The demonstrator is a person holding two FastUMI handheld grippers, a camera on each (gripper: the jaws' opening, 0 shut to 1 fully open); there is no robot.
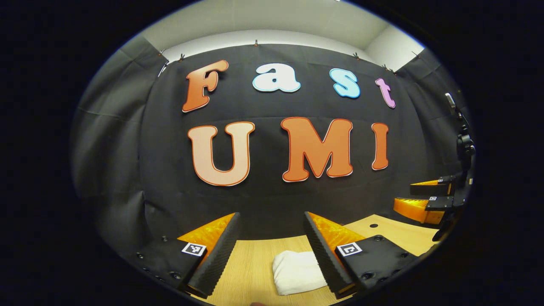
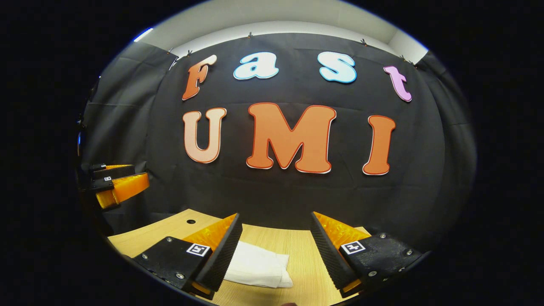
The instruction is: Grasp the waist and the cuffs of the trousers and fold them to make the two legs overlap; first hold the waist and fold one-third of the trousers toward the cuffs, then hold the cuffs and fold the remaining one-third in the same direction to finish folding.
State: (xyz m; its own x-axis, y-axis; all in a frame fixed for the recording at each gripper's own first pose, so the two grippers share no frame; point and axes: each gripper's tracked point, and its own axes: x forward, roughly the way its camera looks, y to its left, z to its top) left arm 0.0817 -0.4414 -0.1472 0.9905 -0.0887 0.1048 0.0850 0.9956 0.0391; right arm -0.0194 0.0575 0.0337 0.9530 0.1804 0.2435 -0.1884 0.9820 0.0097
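Observation:
The white trousers (image 1: 295, 272) lie folded into a small thick bundle on the wooden table (image 1: 250, 263). My left gripper (image 1: 272, 219) hovers above the table, open, with the bundle below and partly behind its right finger. In the right gripper view the same bundle (image 2: 257, 265) lies low, partly behind the left finger of my right gripper (image 2: 276, 219), which is also open and holds nothing. The right gripper (image 1: 429, 197) shows at the far right of the left gripper view. The left gripper (image 2: 117, 182) shows at the far left of the right gripper view.
The black cloth wall (image 1: 272, 199) rises just behind the table's far edge. A small round hole (image 2: 191, 222) sits in the tabletop (image 2: 297, 246) near its back left corner. A dark stand with a device (image 1: 463, 144) is at the right edge.

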